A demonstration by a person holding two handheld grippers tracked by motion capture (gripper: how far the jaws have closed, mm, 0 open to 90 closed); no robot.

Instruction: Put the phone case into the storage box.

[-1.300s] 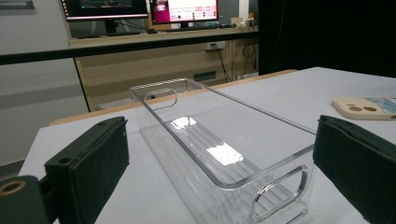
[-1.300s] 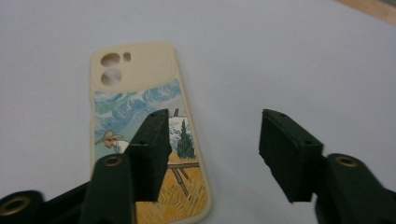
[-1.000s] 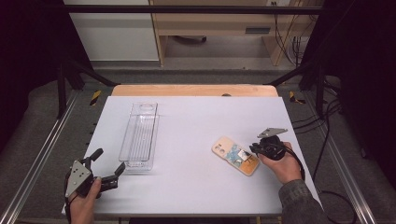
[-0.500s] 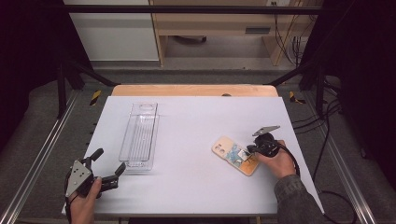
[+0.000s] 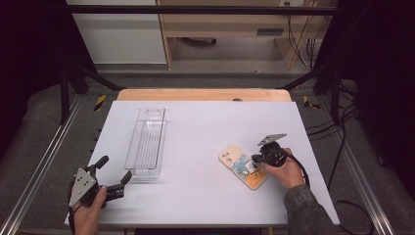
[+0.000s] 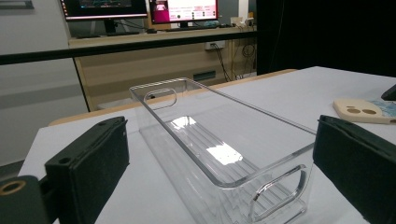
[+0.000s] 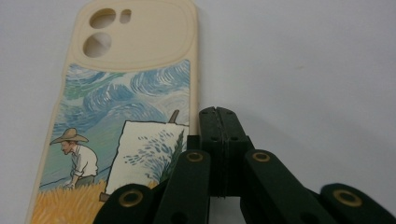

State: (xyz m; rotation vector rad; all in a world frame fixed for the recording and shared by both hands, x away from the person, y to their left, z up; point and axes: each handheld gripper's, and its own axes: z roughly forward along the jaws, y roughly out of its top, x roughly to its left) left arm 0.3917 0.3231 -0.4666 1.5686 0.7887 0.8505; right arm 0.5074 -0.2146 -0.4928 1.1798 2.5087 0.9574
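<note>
A cream phone case [image 5: 236, 165] printed with a painter in a swirling landscape lies flat on the white table [image 5: 205, 122] at the right. My right gripper [image 5: 256, 162] rests low at its right edge. In the right gripper view the jaws of this gripper [image 7: 218, 113] are pressed together with nothing between them, tips on the table just beside the phone case [image 7: 130, 79]. My left gripper [image 5: 116, 169] stands open at the front left, facing the near end of a clear plastic bin [image 5: 147, 139]. The bin [image 6: 196, 135] is empty, and the left gripper [image 6: 224, 156] does not touch it.
The table's wooden back edge [image 5: 203, 94] lies beyond the bin. Metal frame rails [image 5: 44, 161] run along both sides, and cables [image 5: 337, 147] trail at the right. The phone case [image 6: 359, 110] shows far right in the left gripper view.
My right hand has slid left and slightly down onto the case's right edge. The left hand and the bin have stayed put.
</note>
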